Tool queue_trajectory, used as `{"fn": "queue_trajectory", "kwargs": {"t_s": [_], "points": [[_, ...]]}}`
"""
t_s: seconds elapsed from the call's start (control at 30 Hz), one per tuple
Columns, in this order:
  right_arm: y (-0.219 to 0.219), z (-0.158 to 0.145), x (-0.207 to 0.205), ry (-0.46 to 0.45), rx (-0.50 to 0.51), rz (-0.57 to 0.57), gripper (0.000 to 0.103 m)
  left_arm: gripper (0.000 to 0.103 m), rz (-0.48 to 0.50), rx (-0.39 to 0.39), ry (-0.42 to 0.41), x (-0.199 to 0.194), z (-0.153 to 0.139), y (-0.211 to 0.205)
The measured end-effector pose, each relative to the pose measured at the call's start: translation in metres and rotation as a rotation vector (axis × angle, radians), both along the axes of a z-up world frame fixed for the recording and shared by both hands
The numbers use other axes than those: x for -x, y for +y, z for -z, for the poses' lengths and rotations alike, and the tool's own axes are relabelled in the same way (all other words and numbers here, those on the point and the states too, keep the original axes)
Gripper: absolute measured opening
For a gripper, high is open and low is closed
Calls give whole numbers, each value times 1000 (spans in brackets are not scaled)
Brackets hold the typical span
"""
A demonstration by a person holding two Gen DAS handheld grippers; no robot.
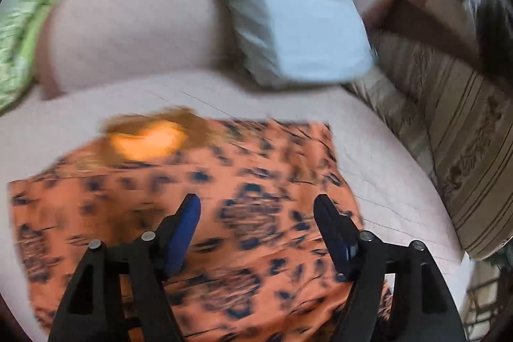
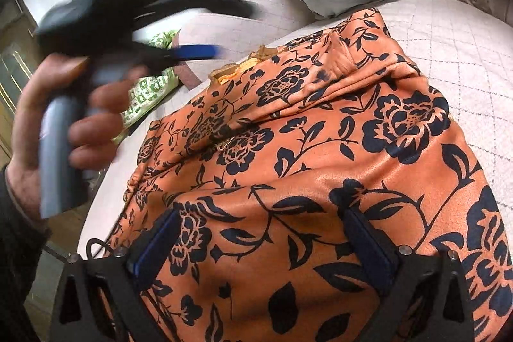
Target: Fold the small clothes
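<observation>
The orange satin garment with a black flower print (image 2: 304, 149) lies partly folded mid-bed on the pale quilted bed (image 2: 465, 53), both grippers (image 1: 256, 233) (image 2: 259, 249) hovering open-fingered and empty, so I reckon the next fold needs a fresh edge pinched.

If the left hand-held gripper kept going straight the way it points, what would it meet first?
Most likely the orange floral garment spread on the bed; the left hand-held gripper is open above it, nothing between. Blur leaves depth unclear.

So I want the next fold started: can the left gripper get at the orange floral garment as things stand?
Probably yes: the left gripper is open just above the orange floral garment, with nothing between them.
</observation>
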State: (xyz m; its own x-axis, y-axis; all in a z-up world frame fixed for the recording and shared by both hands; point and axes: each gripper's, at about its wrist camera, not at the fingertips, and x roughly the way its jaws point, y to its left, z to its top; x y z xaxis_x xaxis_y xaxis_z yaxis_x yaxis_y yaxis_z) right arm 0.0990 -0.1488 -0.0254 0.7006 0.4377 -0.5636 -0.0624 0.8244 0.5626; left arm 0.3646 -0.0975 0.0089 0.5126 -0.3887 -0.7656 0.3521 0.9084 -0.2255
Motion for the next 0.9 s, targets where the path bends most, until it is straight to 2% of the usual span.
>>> {"fn": "queue_trajectory", "kwargs": {"t_s": [0.07,0.13,0.17,0.27,0.3,0.33,0.4,0.43,0.5,0.57,0.6,0.67,0.7,0.73,0.77,0.8,0.83,0.9], "points": [[-1,0,0,1,-12,0,102,75,-108,16,-35,18,-1,49],[-7,-3,2,10,-31,0,102,75,-255,22,-34,35,16,107],[-12,-4,6,15,-60,8,102,75,-338,1,-11,36,33,137],[-36,-12,8,39,-183,67,102,74,-489,-55,57,42,71,187],[-44,-14,4,50,-208,92,102,74,-510,-39,77,42,83,199],[-52,-17,-6,62,-225,120,102,74,-490,-8,62,44,90,205],[-66,-23,-26,78,-243,168,102,74,-448,-41,-6,52,89,202],[-74,-26,-42,87,-280,186,102,74,-437,-62,-16,55,90,201],[-86,-25,-70,113,-326,222,101,74,-441,-49,-18,53,89,204],[-100,-17,-102,173,-354,286,96,60,-472,-15,-4,51,91,210],[-103,-11,-116,210,-363,296,95,57,-485,0,5,50,94,215],[-111,7,-141,316,-387,322,86,55,-495,53,26,45,100,223],[-112,10,-148,334,-380,331,71,55,-494,63,28,52,106,223],[-112,6,-155,326,-336,326,38,55,-491,63,28,53,105,226],[-111,1,-158,316,-294,320,16,55,-487,53,23,53,105,225],[-112,-5,-157,292,-261,333,11,55,-484,33,17,49,113,218],[-114,-9,-156,270,-215,359,11,55,-481,15,12,49,113,215],[-112,-1,-154,306,-108,400,14,55,-478,-20,6,46,114,209]]}}
